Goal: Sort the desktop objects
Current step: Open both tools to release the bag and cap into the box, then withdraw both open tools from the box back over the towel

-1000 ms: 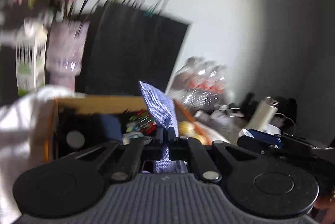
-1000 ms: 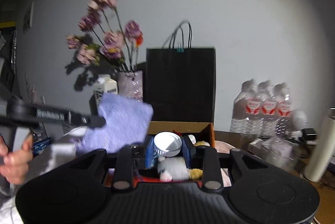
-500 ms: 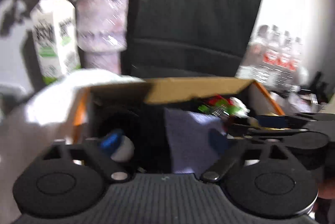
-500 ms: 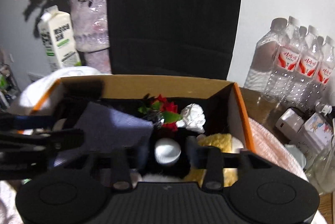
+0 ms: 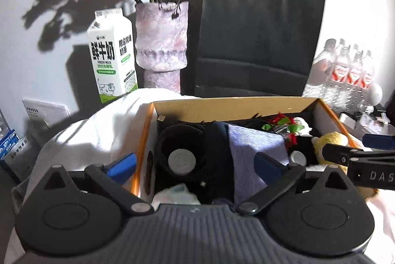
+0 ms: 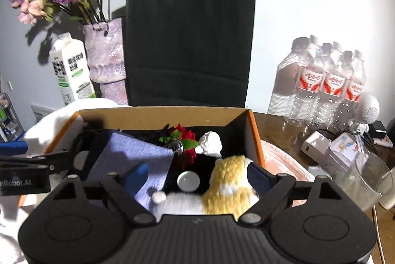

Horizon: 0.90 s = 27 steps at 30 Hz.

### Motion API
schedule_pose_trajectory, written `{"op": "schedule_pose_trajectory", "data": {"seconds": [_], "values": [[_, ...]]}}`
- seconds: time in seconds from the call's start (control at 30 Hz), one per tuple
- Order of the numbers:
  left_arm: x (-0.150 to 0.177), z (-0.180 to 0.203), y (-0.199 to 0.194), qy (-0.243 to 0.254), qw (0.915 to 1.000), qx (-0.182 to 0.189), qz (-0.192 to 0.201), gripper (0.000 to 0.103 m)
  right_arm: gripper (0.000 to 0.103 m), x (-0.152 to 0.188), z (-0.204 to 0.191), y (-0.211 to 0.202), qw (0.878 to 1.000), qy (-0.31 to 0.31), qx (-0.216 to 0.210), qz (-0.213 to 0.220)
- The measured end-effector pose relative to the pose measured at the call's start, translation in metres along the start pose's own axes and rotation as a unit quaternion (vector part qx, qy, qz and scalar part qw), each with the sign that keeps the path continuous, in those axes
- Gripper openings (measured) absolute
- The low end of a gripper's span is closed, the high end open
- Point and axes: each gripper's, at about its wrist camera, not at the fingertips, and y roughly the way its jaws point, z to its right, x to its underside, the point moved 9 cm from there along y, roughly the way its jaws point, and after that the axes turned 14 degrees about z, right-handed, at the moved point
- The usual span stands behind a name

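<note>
An open cardboard box (image 5: pixel 222 106) with orange edges holds the sorted items. A purple-blue cloth (image 5: pixel 251 153) lies loose in its middle, also in the right wrist view (image 6: pixel 128 155). My left gripper (image 5: pixel 195 165) hangs wide open over the box's left half with nothing between its pads. My right gripper (image 6: pixel 198 176) hovers over the right half, jaws opening. A small white-capped jar (image 6: pixel 188 181) rests on the box contents between them, and the pads do not touch it. A yellow plush toy (image 6: pixel 229 180), red flowers (image 6: pixel 185 138) and a white figurine (image 6: pixel 209 143) lie around it.
Behind the box stand a black paper bag (image 6: pixel 190 42), a purple vase (image 5: pixel 160 42) with flowers and a milk carton (image 5: pixel 111 54). Water bottles (image 6: pixel 325 76), a glass beaker (image 6: pixel 365 180) and chargers crowd the right. A white towel (image 5: pixel 98 128) lies left of the box.
The left gripper opened and let go of the cloth, which dropped into the box. The right gripper moved over the box and opened off the white-capped jar.
</note>
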Motion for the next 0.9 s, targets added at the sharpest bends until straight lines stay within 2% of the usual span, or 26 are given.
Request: {"op": "schedule_pose_trajectory", "data": {"seconds": [0.2,0.3,0.33,0.37,0.47,0.57,0.63,0.77,0.9], "values": [[0.012,0.005,-0.051,-0.002,0.9999,0.009,0.010,0.103,0.087,0.009,-0.002,-0.050,1.000,0.022,-0.010,0.016],[0.022,0.012,-0.088,-0.004,0.9984,0.049,0.028,0.103,0.091,0.023,-0.005,-0.084,0.999,0.017,-0.025,0.037],[0.027,0.016,-0.099,0.001,0.9972,0.069,0.030,0.103,0.096,0.030,-0.006,-0.095,0.999,0.005,-0.023,0.047],[0.033,0.019,-0.110,0.014,0.9959,0.085,0.027,0.103,0.097,0.039,-0.006,-0.106,0.998,-0.009,-0.013,0.055],[0.051,0.019,-0.141,0.031,0.9953,0.086,0.033,0.103,0.097,0.068,-0.007,-0.140,0.998,-0.027,-0.001,0.060],[0.069,0.022,-0.176,0.033,0.9910,0.118,0.053,0.103,0.097,0.096,-0.013,-0.177,0.997,0.004,-0.034,0.062],[0.084,0.025,-0.195,0.033,0.9878,0.143,0.053,0.103,0.098,0.114,-0.017,-0.196,0.997,0.013,-0.049,0.061],[0.117,0.024,-0.226,0.036,0.9885,0.133,0.063,0.103,0.098,0.146,-0.021,-0.222,0.998,-0.017,-0.015,0.062],[0.159,0.013,-0.241,0.015,0.9956,0.074,0.055,0.103,0.098,0.169,-0.028,-0.250,0.997,-0.011,-0.013,0.079]]}}
